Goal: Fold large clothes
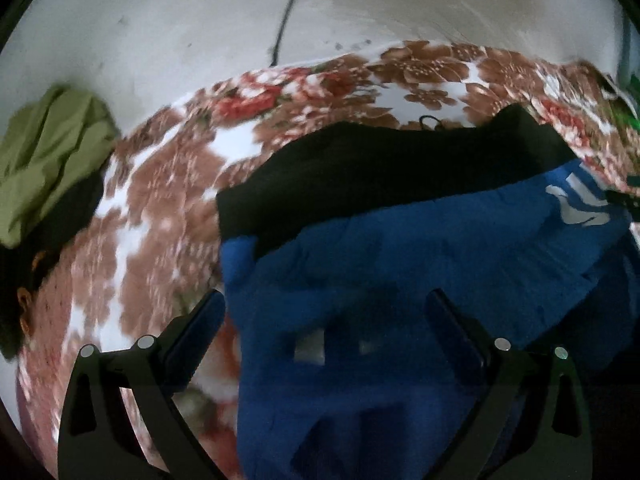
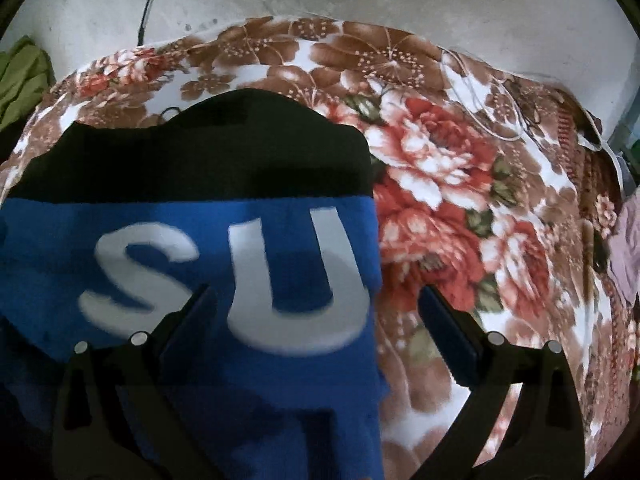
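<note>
Black left tongs (image 1: 326, 304) and right tongs (image 2: 316, 300) both hang spread, pinching nothing, over the blue-and-black garment (image 2: 192, 240). That garment lies on a floral blanket (image 2: 440, 184); green clothing (image 1: 48, 160) sits left of it.

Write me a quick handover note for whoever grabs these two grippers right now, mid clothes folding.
Left gripper: open, over the blue garment's left edge, holding nothing.
Right gripper: open, straddling its right edge by the white letters.
The blue garment lies on the floral blanket, overlapping a black garment. A green cloth sits bunched far left.
Done: cannot tell how far the fold has got.
Left: grip edges, fold.
</note>
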### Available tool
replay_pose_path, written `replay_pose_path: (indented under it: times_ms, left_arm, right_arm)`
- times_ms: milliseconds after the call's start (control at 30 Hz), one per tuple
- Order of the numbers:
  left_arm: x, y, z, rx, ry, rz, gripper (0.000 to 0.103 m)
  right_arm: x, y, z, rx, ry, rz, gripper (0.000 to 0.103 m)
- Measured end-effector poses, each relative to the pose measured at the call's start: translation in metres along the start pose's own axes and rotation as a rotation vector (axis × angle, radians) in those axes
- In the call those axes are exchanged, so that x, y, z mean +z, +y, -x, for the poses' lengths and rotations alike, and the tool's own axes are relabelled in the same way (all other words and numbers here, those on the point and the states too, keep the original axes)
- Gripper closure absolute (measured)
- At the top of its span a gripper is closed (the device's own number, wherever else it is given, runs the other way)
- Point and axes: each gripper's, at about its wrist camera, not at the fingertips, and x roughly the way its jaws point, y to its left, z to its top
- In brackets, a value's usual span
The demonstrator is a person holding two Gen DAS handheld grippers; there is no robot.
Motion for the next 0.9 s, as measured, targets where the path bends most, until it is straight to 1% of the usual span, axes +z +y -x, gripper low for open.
replay_pose_path:
  times_ms: [67,167,267,400,467,600,767,833,900]
  left_arm:
    - [-0.017,0.008,0.014,-0.005,0.019,0.046,0.005]
    - [-0.046,0.011,0.032,-0.005,0.054,0.076,0.005]
    - [-0.088,0.012,0.057,-0.018,0.12,0.115,0.005]
    - [-0.138,0.007,0.085,-0.003,0.186,0.111,0.005]
    - [-0.165,0.006,0.103,0.0,0.217,0.122,0.005]
    - [-0.217,0.008,0.139,-0.001,0.274,0.184,0.005]
    - [-0.28,0.009,0.166,-0.023,0.365,0.266,0.005]
    - [-0.296,0.006,0.172,-0.038,0.383,0.294,0.005]
    - [-0.308,0.006,0.179,-0.06,0.384,0.333,0.005]
  right_arm:
    - [-0.012,-0.004,0.013,0.018,0.01,-0.026,0.005]
    - [-0.039,-0.01,0.032,0.033,0.04,-0.053,0.005]
    - [-0.079,-0.013,0.051,0.004,0.07,-0.059,0.005]
    - [-0.131,-0.017,0.076,0.011,0.119,-0.087,0.005]
    - [-0.151,-0.02,0.088,0.012,0.137,-0.091,0.005]
    - [-0.195,-0.034,0.121,-0.003,0.181,-0.085,0.005]
    - [-0.241,-0.053,0.152,0.015,0.244,-0.092,0.005]
    - [-0.257,-0.057,0.159,0.014,0.275,-0.086,0.005]
    - [-0.272,-0.059,0.164,0.056,0.296,-0.092,0.005]
